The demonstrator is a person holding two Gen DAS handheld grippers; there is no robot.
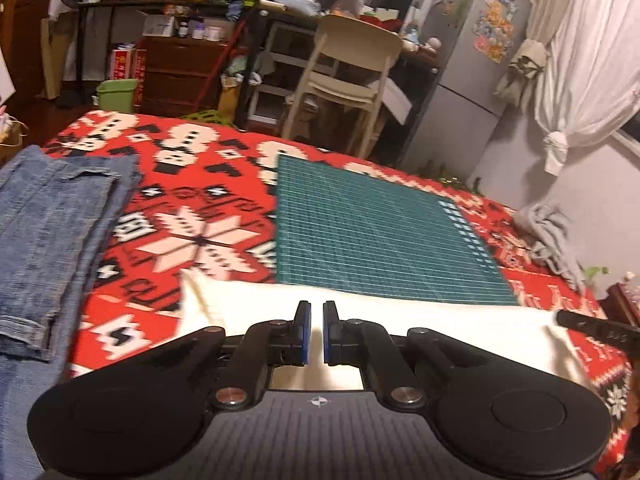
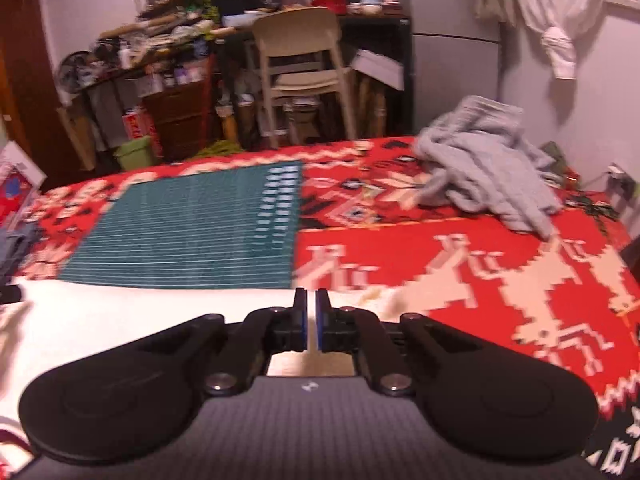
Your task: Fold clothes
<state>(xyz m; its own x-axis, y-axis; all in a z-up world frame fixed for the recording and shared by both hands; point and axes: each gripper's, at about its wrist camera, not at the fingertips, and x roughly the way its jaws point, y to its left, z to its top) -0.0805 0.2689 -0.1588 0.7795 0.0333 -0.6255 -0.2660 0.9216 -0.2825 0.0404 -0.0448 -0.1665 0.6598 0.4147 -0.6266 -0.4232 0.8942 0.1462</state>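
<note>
Where the left hand-held gripper [image 1: 316,334] sits, its blue-faced fingers stand almost together with a narrow slit between them. The right hand-held gripper [image 2: 311,326] shows the same near-closed stance. Whether either slit pinches a cloth edge cannot be told, since white fabric fills the gap in both views.

Directly under and ahead of both lies a white garment [image 1: 400,320], spread as a broad band across the near edge of the desk [image 1: 208,240]. Its far edge overlaps the near edge of a green cutting mat [image 1: 372,232]. In the inspector's judgement it is light, thin and limp. It should drape and sag from any hold and slide little on the red patterned cover. Corners or a hem would be the sound places to grip, one per gripper, well apart so the span stays taut. How many layers it already carries cannot be determined.

Farther left, a pair of jeans [image 1: 52,220] lies flat in stacked layers. This item is assessed as heavier and stiffer. At the far right, a grey knit garment [image 2: 488,160] sits crumpled in a heap. It appears soft, bulky and stretchy.

Stickers on the refrigerator [image 1: 472,64] and print on a red box [image 1: 124,64] are too blurred to read. No brand or label is legible.
</note>
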